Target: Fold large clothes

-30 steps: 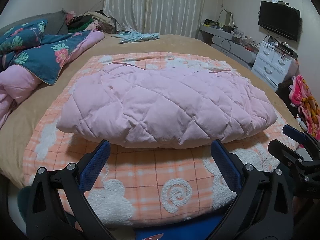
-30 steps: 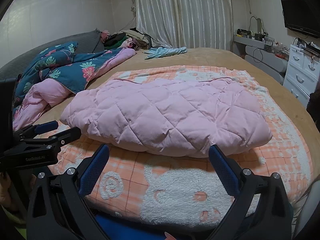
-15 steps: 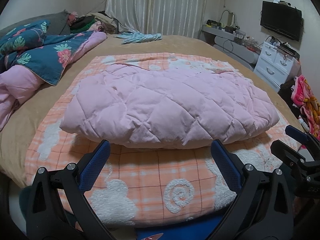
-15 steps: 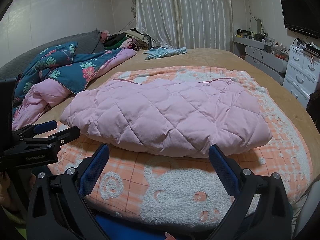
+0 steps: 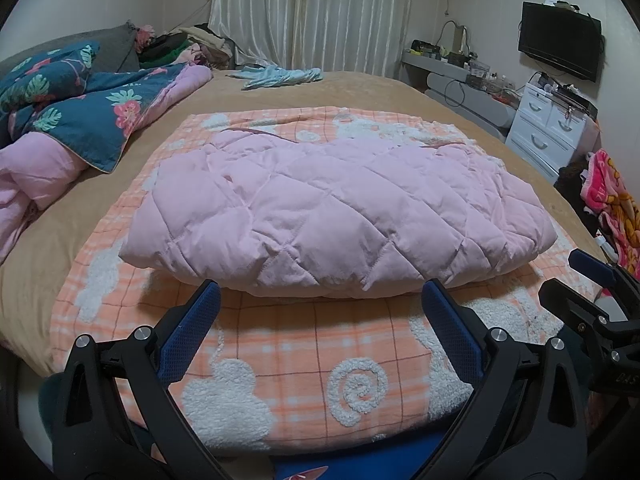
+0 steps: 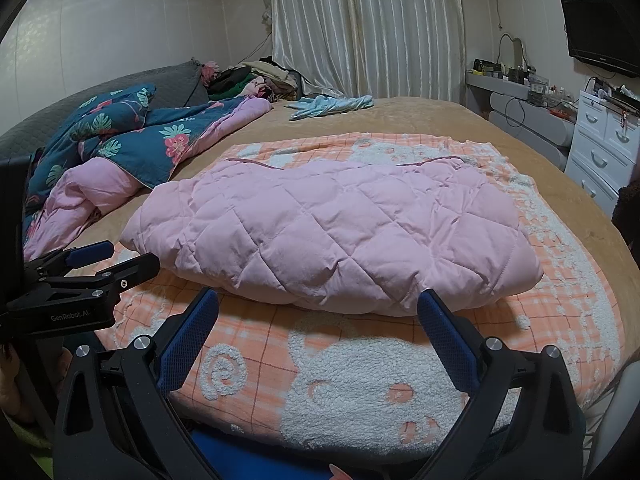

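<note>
A pink quilted padded garment [image 5: 336,212] [image 6: 336,232] lies folded into a thick bundle on an orange checked blanket [image 5: 304,368] [image 6: 352,380] spread over the bed. My left gripper [image 5: 320,300] hovers open just in front of the bundle's near edge, nothing between its blue pads. My right gripper [image 6: 318,308] is also open and empty, close to the same near edge further right. In the left wrist view the right gripper [image 5: 576,276] shows at the right edge; in the right wrist view the left gripper [image 6: 116,260] shows at the left edge.
A floral blue and pink duvet [image 5: 80,120] is heaped at the left of the tan bed cover [image 5: 360,92]. A light blue garment [image 5: 280,76] lies at the far end. White drawers [image 5: 548,128] and a wall TV [image 5: 560,46] stand right; colourful cloth [image 5: 612,204] hangs nearby.
Both views have shifted only slightly; the left gripper has drifted a little back and to the left. The garment has not moved and both grippers stay open.
</note>
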Demonstrator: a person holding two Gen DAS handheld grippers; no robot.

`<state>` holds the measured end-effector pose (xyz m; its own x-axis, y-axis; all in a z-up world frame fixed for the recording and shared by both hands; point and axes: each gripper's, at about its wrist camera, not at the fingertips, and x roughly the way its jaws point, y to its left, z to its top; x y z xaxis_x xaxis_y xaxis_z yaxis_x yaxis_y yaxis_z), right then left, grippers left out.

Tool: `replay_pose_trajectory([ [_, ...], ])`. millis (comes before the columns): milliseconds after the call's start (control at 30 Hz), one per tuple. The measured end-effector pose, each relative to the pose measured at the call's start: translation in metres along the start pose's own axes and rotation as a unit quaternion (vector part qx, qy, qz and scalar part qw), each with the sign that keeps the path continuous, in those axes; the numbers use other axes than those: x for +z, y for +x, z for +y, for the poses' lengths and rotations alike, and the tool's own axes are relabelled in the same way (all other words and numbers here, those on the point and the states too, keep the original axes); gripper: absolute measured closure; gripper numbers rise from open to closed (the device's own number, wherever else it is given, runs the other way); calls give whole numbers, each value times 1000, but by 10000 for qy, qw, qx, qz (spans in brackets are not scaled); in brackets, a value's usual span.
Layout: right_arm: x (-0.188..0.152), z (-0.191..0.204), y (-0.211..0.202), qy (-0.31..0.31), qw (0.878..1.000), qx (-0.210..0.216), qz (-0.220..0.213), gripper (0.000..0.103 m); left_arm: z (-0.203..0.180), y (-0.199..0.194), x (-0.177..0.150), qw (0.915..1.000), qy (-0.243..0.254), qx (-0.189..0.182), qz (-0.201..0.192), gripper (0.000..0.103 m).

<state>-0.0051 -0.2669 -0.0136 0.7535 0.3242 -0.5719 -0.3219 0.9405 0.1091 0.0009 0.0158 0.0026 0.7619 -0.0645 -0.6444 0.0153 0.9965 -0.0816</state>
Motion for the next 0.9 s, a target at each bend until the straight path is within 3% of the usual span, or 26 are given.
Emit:
replay_pose_trajectory([
  [900,5,-2,-2,-14,10000,-37,-23,4,1,-2,2,10000,14,-9,6,9],
])
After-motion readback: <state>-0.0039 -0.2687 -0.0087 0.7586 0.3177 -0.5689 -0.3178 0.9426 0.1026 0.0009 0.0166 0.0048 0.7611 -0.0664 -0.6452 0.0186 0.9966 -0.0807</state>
